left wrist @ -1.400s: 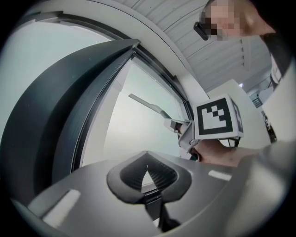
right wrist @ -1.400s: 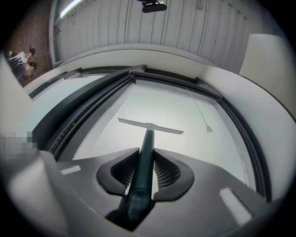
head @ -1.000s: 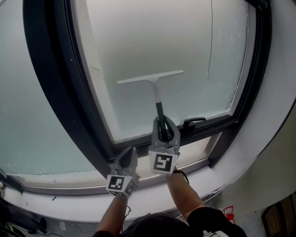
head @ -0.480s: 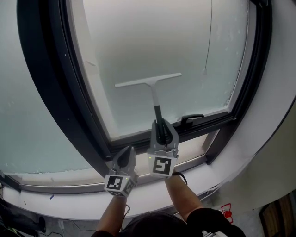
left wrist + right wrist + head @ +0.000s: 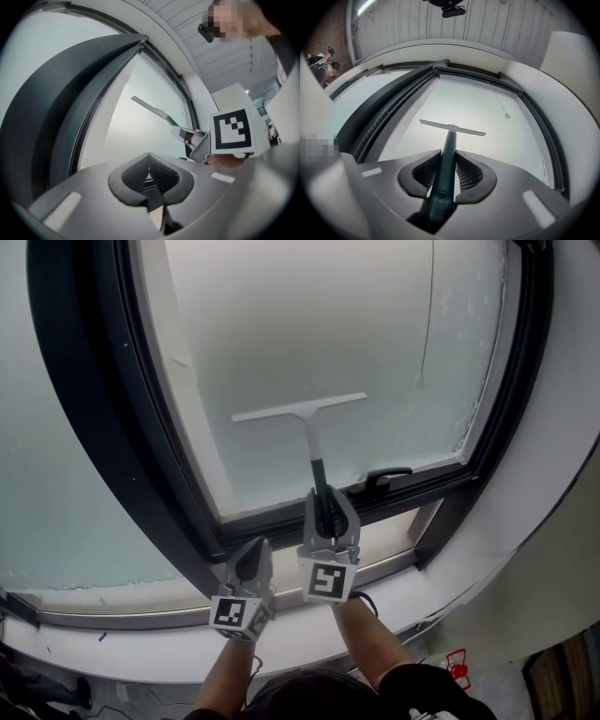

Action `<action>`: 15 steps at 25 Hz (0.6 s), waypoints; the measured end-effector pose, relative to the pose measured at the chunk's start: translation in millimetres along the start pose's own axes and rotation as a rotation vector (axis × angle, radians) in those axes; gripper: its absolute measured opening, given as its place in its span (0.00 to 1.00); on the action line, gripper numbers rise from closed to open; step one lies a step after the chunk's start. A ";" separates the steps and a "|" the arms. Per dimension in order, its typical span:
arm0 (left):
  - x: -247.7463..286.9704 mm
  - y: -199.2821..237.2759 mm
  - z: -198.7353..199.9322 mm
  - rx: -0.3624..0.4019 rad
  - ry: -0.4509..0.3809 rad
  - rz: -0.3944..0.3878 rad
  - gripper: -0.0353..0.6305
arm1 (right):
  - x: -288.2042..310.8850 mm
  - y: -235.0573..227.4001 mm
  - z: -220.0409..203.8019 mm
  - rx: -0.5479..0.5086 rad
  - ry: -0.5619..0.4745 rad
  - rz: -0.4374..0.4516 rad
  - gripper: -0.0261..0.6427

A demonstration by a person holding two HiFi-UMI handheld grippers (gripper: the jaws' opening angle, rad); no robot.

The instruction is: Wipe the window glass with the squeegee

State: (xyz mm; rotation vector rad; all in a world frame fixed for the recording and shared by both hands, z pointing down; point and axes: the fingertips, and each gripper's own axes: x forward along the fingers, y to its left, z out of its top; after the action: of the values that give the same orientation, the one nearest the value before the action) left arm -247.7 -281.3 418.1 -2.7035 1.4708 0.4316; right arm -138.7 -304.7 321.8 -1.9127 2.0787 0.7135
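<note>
Against the frosted, dark-framed window glass [image 5: 319,324], your right gripper [image 5: 328,501] clamps the white-bladed, dark-handled squeegee [image 5: 310,432], while your left gripper [image 5: 255,549] is closed and empty.

A dark window frame [image 5: 155,456] holds milky window glass [image 5: 309,324] that lets in soft, even daylight — a second pale pane [image 5: 56,474] sits to its left. A black handle [image 5: 386,476] lies on the lower rail, and a thin cord [image 5: 428,315] hangs near the right edge. Below runs a white sill [image 5: 141,652]; overhead is a white slatted ceiling [image 5: 487,23].

no readable text, labels, brands, numbers or signs anywhere
</note>
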 end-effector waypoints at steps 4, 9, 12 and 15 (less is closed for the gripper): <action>-3.3 6.2 -12.9 0.015 0.033 0.002 0.05 | -2.9 0.7 -4.0 0.000 0.005 -0.002 0.18; -5.0 8.6 -14.6 0.018 0.043 0.000 0.05 | -9.8 2.6 -12.0 -0.006 0.022 0.000 0.18; -4.6 4.4 -10.6 -0.021 0.027 -0.002 0.05 | -13.2 3.6 -15.4 -0.006 0.036 -0.001 0.18; -6.4 5.9 -14.8 -0.056 0.031 0.004 0.05 | -15.7 4.6 -18.8 -0.001 0.047 0.000 0.18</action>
State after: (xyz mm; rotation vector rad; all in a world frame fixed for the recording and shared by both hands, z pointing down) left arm -252.5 -281.6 434.6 -2.7634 1.4941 0.4401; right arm -138.3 -300.2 346.4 -1.9482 2.1062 0.6764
